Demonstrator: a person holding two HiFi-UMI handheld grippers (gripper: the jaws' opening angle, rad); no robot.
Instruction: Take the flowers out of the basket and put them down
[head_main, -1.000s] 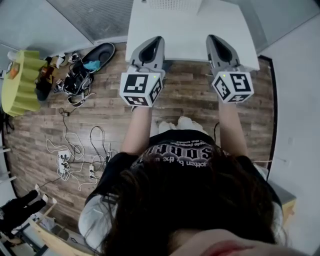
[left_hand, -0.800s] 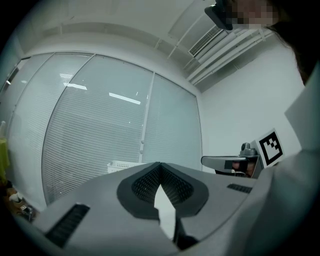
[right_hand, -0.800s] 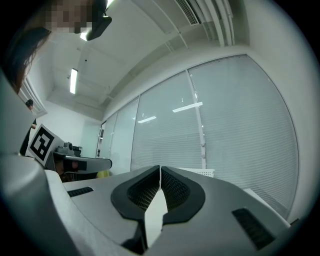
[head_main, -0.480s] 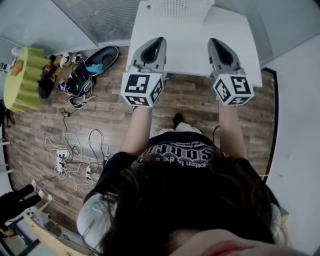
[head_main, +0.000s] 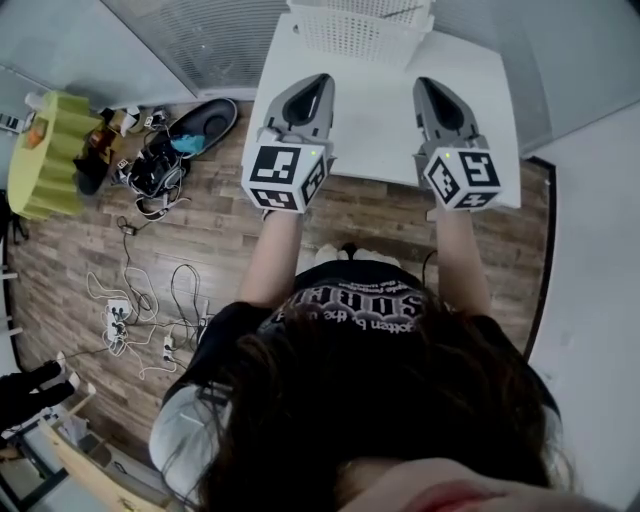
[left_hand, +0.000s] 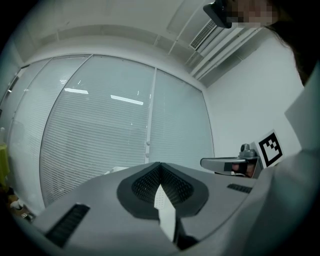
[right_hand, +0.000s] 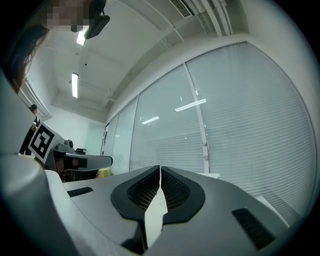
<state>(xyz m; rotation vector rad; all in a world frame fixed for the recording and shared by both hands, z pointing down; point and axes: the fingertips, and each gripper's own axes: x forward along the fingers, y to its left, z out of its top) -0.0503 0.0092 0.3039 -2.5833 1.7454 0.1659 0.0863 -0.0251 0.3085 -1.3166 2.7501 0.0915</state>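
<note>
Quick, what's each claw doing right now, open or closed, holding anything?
Left claw: closed, nothing held.
Right claw: closed, nothing held.

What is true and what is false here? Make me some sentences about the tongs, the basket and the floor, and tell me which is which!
1. Both tongs are shut. True: the left tongs and the right tongs each have their jaws together.
2. The right tongs hold a flower. False: nothing is between their jaws.
3. The basket stands on the floor. False: the white basket stands on the white table, at its far end.
4. Cables lie on the wooden floor. True: the tangle of cables lies on the floor, at the person's left.
</note>
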